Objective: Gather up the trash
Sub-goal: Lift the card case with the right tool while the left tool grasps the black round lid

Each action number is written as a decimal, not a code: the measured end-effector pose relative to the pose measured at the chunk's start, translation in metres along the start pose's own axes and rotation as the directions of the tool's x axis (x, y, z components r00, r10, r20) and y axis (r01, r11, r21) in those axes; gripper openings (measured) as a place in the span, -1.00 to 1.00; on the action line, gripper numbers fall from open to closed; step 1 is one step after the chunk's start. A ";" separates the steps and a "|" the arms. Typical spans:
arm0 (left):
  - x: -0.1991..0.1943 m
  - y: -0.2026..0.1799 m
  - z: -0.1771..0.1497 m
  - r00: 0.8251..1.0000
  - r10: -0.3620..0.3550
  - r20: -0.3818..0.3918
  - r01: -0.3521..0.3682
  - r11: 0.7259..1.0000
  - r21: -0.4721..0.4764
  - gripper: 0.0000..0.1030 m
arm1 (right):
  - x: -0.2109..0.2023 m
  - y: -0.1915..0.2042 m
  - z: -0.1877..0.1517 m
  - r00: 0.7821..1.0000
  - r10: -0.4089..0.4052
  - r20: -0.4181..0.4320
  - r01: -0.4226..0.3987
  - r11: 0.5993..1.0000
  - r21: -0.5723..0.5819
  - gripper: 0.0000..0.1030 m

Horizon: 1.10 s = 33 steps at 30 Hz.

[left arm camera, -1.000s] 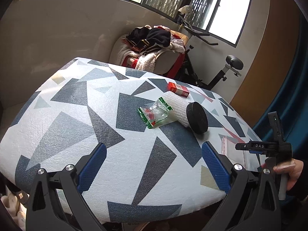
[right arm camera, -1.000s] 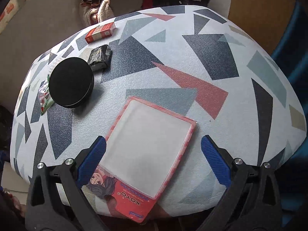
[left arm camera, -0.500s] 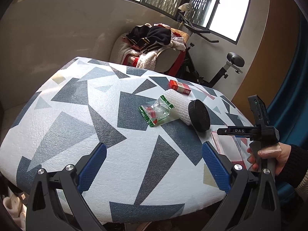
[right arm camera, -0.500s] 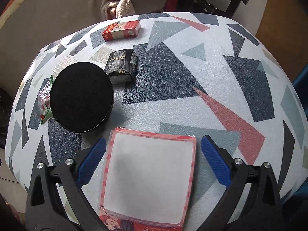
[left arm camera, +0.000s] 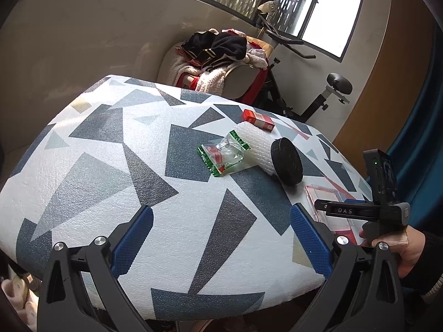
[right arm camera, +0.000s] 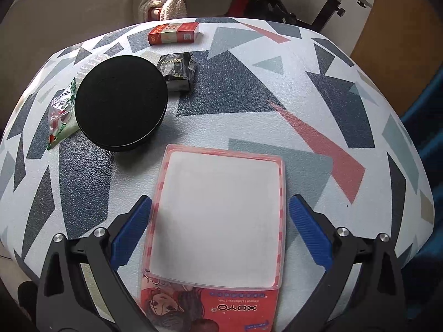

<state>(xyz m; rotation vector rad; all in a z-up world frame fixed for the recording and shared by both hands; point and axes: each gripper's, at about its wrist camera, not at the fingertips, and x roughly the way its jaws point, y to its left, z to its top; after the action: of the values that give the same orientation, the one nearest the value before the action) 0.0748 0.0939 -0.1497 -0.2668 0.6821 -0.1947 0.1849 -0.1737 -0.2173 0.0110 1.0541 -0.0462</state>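
One black wrapper [right arm camera: 177, 71], right view only

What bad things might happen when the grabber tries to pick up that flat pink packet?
The pink packet lies flat on the table, so the open right gripper may slide over it. The packet also overhangs the near edge and could slip off. The black round lid sits close and might get bumped.

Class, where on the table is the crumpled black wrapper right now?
In the right wrist view, the black wrapper lies toward the table's far side, just right of the round black lid and nearer than the red box.
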 end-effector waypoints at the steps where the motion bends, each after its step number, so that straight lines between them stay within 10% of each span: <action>1: 0.000 0.000 0.000 1.000 -0.002 -0.002 0.002 1.000 0.000 0.87 | 0.000 -0.001 -0.001 1.000 0.014 0.003 -0.014 1.000 0.007 0.82; 14: 0.028 -0.015 0.011 0.992 -0.110 -0.061 0.107 0.993 -0.045 0.86 | -0.005 -0.011 -0.008 0.992 0.089 0.085 -0.084 0.995 -0.058 0.80; 24: 0.127 -0.058 0.043 0.943 -0.270 -0.193 0.237 0.955 -0.177 0.13 | -0.031 -0.044 -0.002 0.964 0.159 0.213 -0.150 0.987 -0.059 0.80; 33: 0.187 -0.076 0.059 0.951 -0.197 -0.239 0.152 0.969 -0.194 -0.28 | -0.026 -0.067 -0.005 0.957 0.186 0.224 -0.187 0.982 -0.019 0.80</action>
<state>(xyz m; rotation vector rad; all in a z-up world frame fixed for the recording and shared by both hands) 0.2481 -0.0172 -0.1931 -0.4757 0.9361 -0.3449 0.1653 -0.2398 -0.1962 0.1055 0.8219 0.1203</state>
